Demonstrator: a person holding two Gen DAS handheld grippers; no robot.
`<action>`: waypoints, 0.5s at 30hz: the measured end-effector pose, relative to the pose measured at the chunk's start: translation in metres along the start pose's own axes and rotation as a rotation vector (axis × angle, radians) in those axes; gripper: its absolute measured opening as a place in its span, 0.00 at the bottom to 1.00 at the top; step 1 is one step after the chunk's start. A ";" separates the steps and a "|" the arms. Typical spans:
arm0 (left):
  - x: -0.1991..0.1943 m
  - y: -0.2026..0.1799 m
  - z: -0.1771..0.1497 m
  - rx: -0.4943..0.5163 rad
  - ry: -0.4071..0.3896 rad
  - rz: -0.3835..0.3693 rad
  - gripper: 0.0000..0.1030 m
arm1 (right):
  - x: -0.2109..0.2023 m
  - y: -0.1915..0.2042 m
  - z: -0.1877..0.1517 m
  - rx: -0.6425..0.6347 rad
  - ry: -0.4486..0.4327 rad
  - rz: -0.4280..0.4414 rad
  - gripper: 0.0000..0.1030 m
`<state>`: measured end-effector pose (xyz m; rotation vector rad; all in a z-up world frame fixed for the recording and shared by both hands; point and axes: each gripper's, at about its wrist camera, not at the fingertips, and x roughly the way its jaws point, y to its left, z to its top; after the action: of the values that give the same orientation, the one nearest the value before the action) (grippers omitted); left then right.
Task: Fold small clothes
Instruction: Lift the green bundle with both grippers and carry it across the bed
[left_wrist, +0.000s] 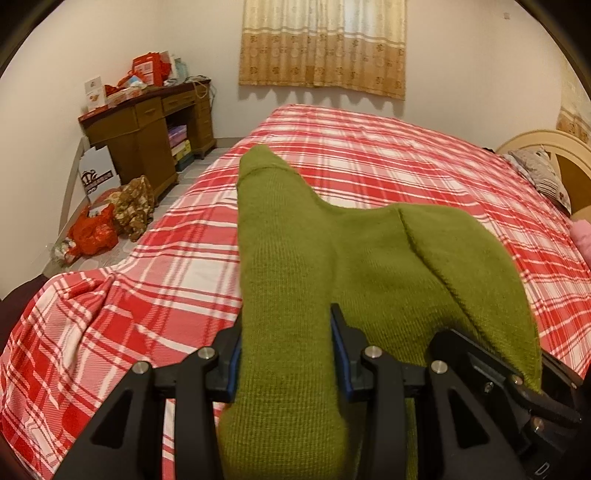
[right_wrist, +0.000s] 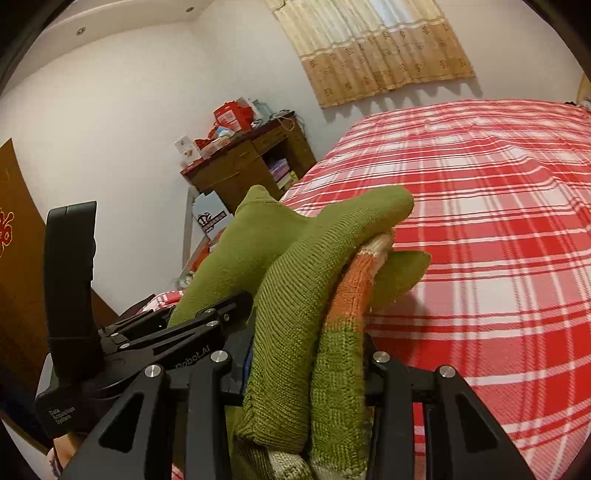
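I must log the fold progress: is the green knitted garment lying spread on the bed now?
No. The green knitted garment is bunched, held between both grippers above the bed.

A: Where is the left wrist view looking from?

B: It is sitting just behind the left gripper (left_wrist: 286, 354), looking forward and downward along its black fingers, very near the olive-green knitted garment (left_wrist: 295, 258) that is filling the lower centre of the frame. Beyond, it is facing across the bed with the red-and-white plaid cover (left_wrist: 406, 166) toward the beige patterned curtain (left_wrist: 323, 40) at the top.

A: And the right wrist view?

B: It is riding behind the right gripper (right_wrist: 308, 369), tilting so the bed is slanting into the right half. The left gripper is showing at its lower left.

A: What are both views sharing?

B: The garment, the bed, the curtain, and the cluttered brown wooden desk (left_wrist: 147, 125), which is standing in the upper left of one and centre left of the other.
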<state>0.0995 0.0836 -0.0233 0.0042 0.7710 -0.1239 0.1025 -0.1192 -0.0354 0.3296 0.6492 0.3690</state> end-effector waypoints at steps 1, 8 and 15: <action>0.001 0.005 0.001 -0.006 0.000 0.005 0.39 | 0.003 0.003 0.001 -0.003 0.003 0.005 0.37; 0.003 0.033 0.007 -0.041 -0.011 0.051 0.39 | 0.031 0.023 0.008 -0.025 0.017 0.056 0.37; 0.005 0.065 0.008 -0.089 -0.017 0.106 0.39 | 0.061 0.045 0.013 -0.041 0.039 0.126 0.37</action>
<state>0.1159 0.1471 -0.0237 -0.0404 0.7574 0.0116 0.1453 -0.0554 -0.0396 0.3257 0.6596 0.5097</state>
